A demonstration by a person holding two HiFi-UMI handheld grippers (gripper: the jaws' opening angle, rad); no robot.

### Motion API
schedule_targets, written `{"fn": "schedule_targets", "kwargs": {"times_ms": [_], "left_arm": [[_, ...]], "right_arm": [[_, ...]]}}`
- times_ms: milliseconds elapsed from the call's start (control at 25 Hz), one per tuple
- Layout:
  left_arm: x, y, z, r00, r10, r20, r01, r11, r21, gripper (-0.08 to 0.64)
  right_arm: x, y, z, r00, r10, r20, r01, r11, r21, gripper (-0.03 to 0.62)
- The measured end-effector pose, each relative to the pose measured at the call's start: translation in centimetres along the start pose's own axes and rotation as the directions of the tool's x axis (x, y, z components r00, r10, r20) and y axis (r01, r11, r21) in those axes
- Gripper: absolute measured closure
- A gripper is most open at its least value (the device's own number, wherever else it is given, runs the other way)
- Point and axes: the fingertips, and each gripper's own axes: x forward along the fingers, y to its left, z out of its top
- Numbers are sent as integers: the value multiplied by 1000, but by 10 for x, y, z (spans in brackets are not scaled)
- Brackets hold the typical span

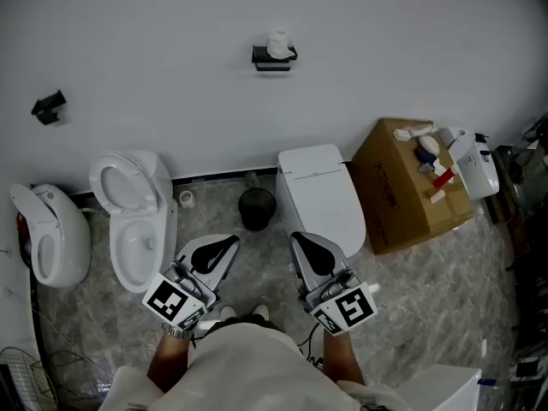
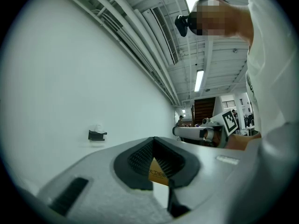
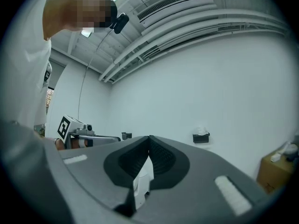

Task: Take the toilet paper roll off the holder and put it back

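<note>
Currently both grippers point level, side by side in front of the person, well apart from the wall. Left gripper [image 1: 229,243] [image 2: 153,140]: jaws clenched tip to tip, nothing gripped. Right gripper [image 1: 300,241] [image 3: 149,138]: same, clenched and empty. Toilet paper roll [image 1: 278,44] [image 2: 97,127] [image 3: 201,131] sits on its black holder [image 1: 272,60] [image 2: 96,135] [image 3: 201,137] on the white wall, nothing touching it. On the floor below: closed toilet [image 1: 321,195], black bin [image 1: 257,208] beside it, open-lid toilet [image 1: 133,221] further left, cardboard box [image 1: 411,187] to the right.
</note>
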Motion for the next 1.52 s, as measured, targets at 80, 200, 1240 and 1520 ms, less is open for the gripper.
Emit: {"fn": "schedule_targets", "kwargs": {"times_ms": [80, 200, 1240, 1520], "left_arm": [[2, 0, -1, 1000, -1, -5, 1, 1000, 1, 558], [5, 0, -2, 1000, -5, -10, 5, 1000, 2, 558], [71, 1, -23, 999, -10, -37, 11, 1000, 24, 557], [94, 27, -30, 999, -22, -37, 23, 999, 27, 557]], "right_arm": [[0, -2, 0, 1000, 0, 2, 0, 1000, 4, 586], [1, -3, 0, 1000, 6, 1, -6, 1000, 4, 586], [-4, -75, -23, 1000, 23, -16, -22, 999, 35, 586], [18, -102, -29, 1000, 12, -6, -12, 999, 43, 586]]}}
